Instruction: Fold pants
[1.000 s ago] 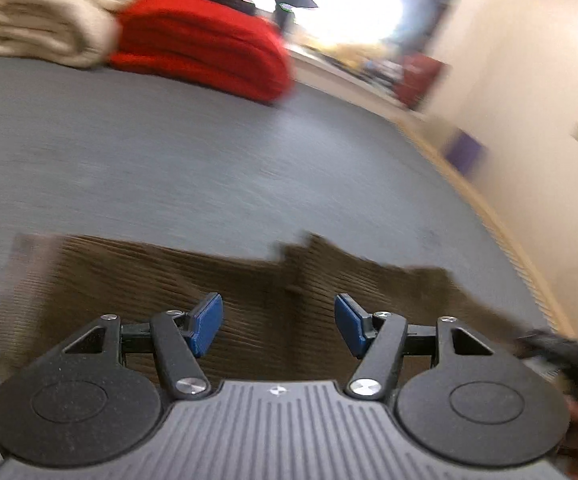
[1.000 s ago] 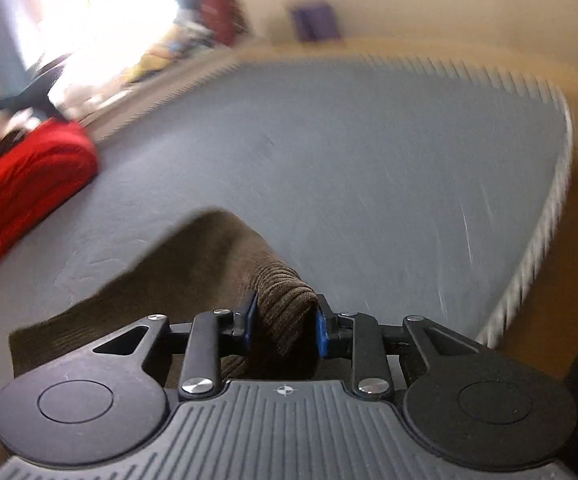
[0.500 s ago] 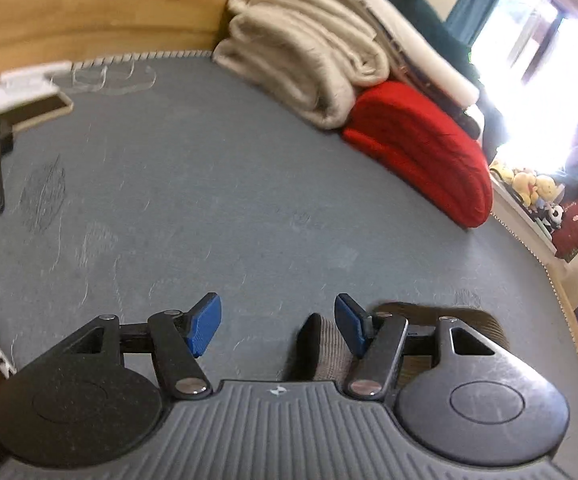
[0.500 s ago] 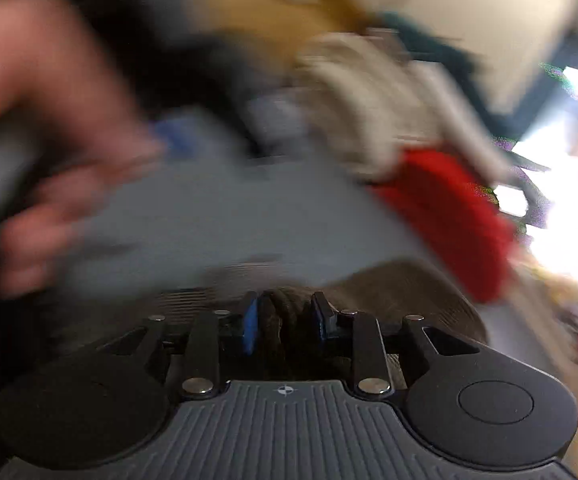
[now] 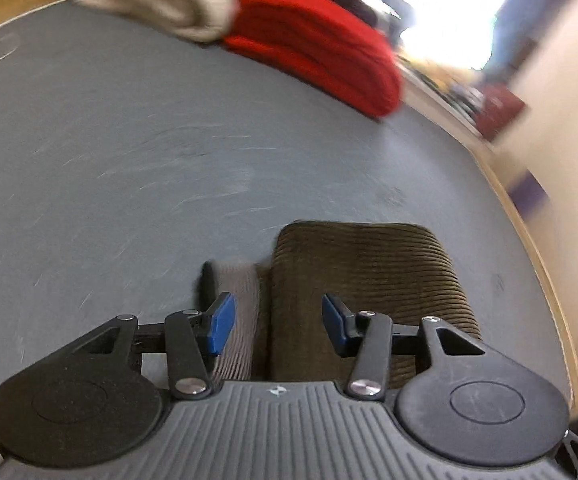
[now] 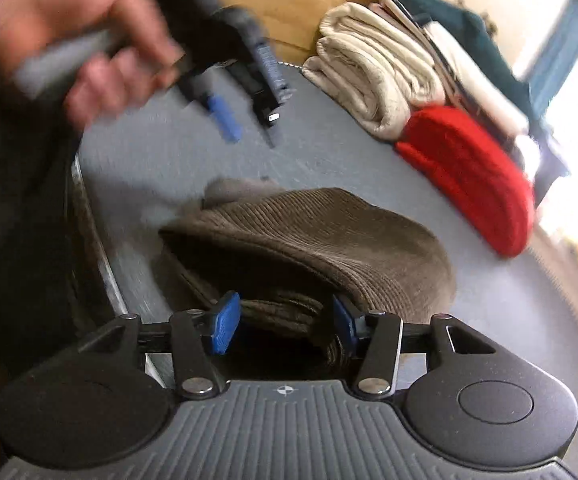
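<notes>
Nearby, folded pants (image 6: 329, 236), probably near mattress edge (image 6: 89, 216).

Grey bed surface (image 5: 137, 152), wooden frame (image 5: 529, 248) along edge. Folded cream blanket (image 6: 373, 76) at far end, red folded knit (image 6: 473, 176) touching beside it. Teal fabric (image 6: 461, 28) behind. Bright window (image 5: 457, 16), blurred; possibly toys on sill.

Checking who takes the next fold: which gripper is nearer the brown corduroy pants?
Right gripper: the pants lie between its fingers. The left gripper hovers beyond them.
</notes>
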Motion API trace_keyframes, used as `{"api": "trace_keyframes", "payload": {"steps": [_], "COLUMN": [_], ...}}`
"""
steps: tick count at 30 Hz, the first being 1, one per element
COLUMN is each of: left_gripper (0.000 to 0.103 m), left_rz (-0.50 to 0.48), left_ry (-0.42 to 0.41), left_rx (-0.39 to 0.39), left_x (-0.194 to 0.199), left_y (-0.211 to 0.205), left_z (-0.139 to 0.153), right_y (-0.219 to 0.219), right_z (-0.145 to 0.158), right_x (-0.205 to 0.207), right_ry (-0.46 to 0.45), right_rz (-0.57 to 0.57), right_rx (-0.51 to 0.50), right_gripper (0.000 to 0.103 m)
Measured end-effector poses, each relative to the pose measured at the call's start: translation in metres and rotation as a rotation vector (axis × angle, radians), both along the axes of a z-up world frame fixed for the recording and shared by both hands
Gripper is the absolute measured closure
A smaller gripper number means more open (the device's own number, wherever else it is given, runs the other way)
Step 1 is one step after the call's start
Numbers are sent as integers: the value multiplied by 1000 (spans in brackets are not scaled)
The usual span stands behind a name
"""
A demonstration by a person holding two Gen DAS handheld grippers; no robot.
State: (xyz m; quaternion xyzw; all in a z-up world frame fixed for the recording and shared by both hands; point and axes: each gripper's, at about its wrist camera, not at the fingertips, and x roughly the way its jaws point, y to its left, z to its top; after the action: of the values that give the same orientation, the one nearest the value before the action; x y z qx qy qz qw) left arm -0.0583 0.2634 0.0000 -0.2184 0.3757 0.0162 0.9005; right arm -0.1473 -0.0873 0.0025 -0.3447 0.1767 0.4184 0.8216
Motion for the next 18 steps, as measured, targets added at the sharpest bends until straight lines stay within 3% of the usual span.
{"api": "trace_keyframes", "payload": {"steps": [4, 7, 9, 13, 17, 18], "left_gripper": [49, 49, 49, 49, 49, 58], "left_rz": [-42, -19, -23, -80, -119, -126], "left_ry": [18, 95, 133, 195, 227, 231], "left_rx": [-129, -190, -197, -173, -112, -93], "left_x": [29, 49, 61, 83, 88, 90], "left_y": [16, 20, 17, 3, -10, -13], "left_z": [-25, -45, -54, -69, -74, -74], "right_y": [8, 3, -4, -2, 15, 19], "right_z": [0, -10, -14, -38, -56, -59], "right_x": [-21, -16, -5, 24, 46, 49], "right_ry": [-145, -241, -187, -66, -45, -52], "right_rz": [-54, -123, -164, -244, -246, -241], "right_rx": [62, 61, 53, 5, -2, -1], "right_gripper": [46, 34, 25, 24, 24, 22]}}
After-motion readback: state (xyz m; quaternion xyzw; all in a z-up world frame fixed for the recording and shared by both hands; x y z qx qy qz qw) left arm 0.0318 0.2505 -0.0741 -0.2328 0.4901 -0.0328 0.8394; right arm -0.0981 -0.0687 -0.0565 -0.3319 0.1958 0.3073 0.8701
